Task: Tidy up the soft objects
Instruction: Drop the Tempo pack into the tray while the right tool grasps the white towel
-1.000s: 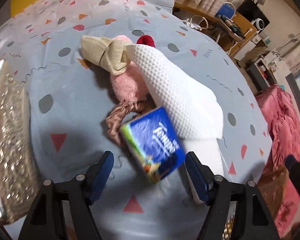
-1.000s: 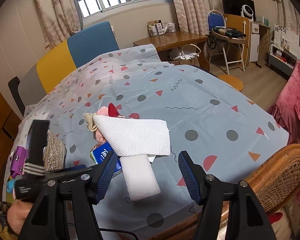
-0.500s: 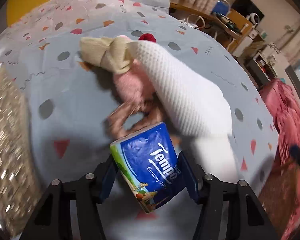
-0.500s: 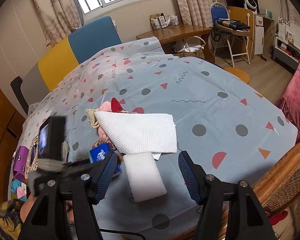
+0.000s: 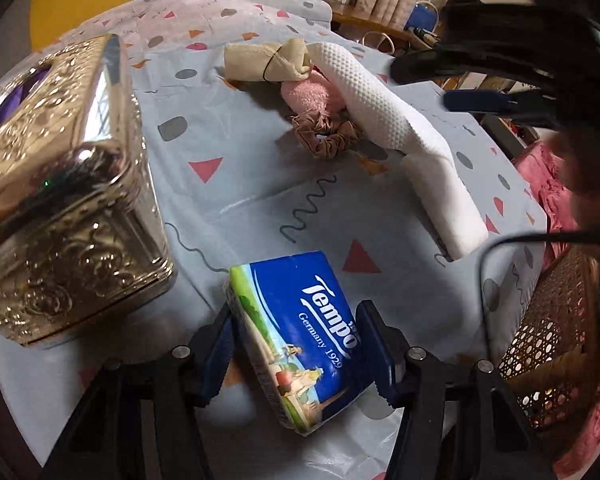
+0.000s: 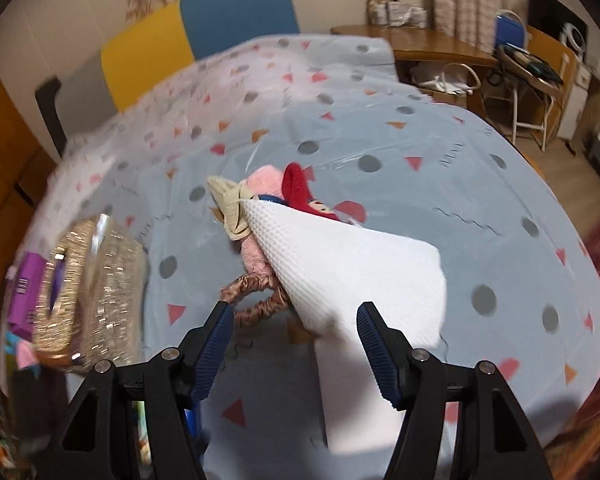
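Note:
My left gripper (image 5: pixel 300 344) is shut on a blue Tempo tissue pack (image 5: pixel 300 340) and holds it above the near part of the table. A pile of soft things lies farther off: a beige sock bundle (image 5: pixel 266 62), a pink plush (image 5: pixel 312 96), a brown scrunchie (image 5: pixel 324 140), a white textured cloth (image 5: pixel 364 88) and a white sponge block (image 5: pixel 444 200). My right gripper (image 6: pixel 294 328) is open and empty, low over the white cloth (image 6: pixel 348 272) and the scrunchie (image 6: pixel 256 292). A red item (image 6: pixel 300 192) lies behind the plush (image 6: pixel 260 184).
An ornate gold tissue box (image 5: pixel 60 184) stands at the left, also in the right wrist view (image 6: pixel 88 288), with a purple pack (image 6: pixel 26 292) beside it. A wicker chair (image 5: pixel 552 344) is at the table's right edge. The patterned tablecloth (image 6: pixel 420 160) covers the table.
My left gripper closed on the tissue pack and pulled it back from the pile toward the gold box. My right gripper moved forward and down toward the cloth and scrunchie.

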